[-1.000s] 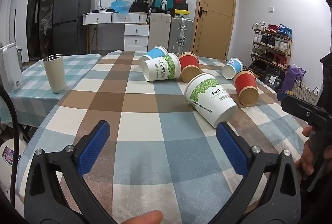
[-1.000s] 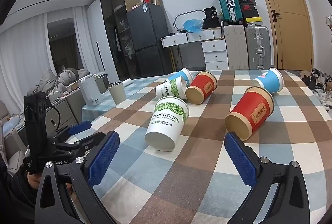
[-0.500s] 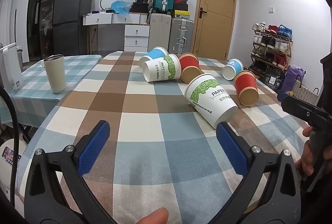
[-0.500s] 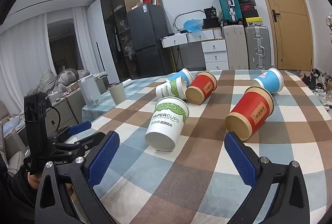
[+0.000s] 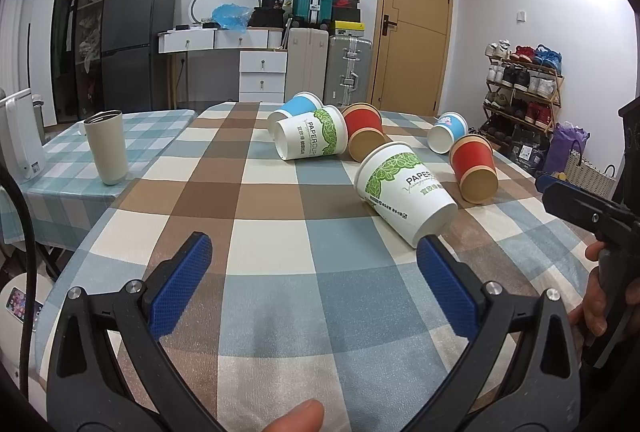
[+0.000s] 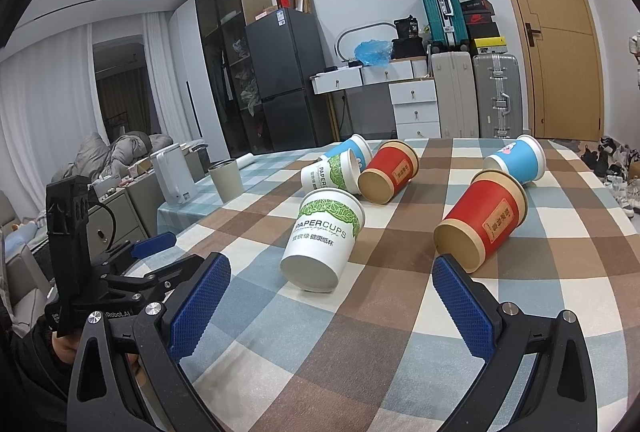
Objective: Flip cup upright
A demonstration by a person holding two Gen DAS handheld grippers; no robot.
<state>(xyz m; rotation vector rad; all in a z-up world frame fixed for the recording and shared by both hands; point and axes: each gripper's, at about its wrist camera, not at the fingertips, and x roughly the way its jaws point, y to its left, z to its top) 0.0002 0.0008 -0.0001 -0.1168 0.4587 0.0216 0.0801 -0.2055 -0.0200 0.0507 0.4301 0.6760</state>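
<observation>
Judging by its thin printed wall, we take the nearest white and green cup (image 6: 326, 238) for light paper that will crush if squeezed hard and roll if nudged, so we would close on it gently across the middle of its side, away from the soft open rim. It lies on its side on the checked tablecloth (image 6: 400, 332), with its closed base turned toward us and its mouth pointing away. In the right wrist view it sits just ahead of the right tongs (image 6: 326, 300), a little nearer the left blue pad than the right one, and not yet between them. In the left wrist view the same cup (image 5: 404, 191) lies ahead and to the right of the left tongs (image 5: 314, 272), its base near the tip of the right-hand pad, though we cannot tell whether they touch. Both tongs stand wide open and hold nothing. A red cup (image 6: 484, 220) lies on its side near the right pad of the right tongs, and could be knocked if we swing wide. Farther back lie a second white cup (image 6: 332, 173), another red cup (image 6: 390, 171) and two blue cups, all on their sides too. A beige tumbler (image 5: 107, 147) stands upright on the neighbouring table, well apart.
</observation>
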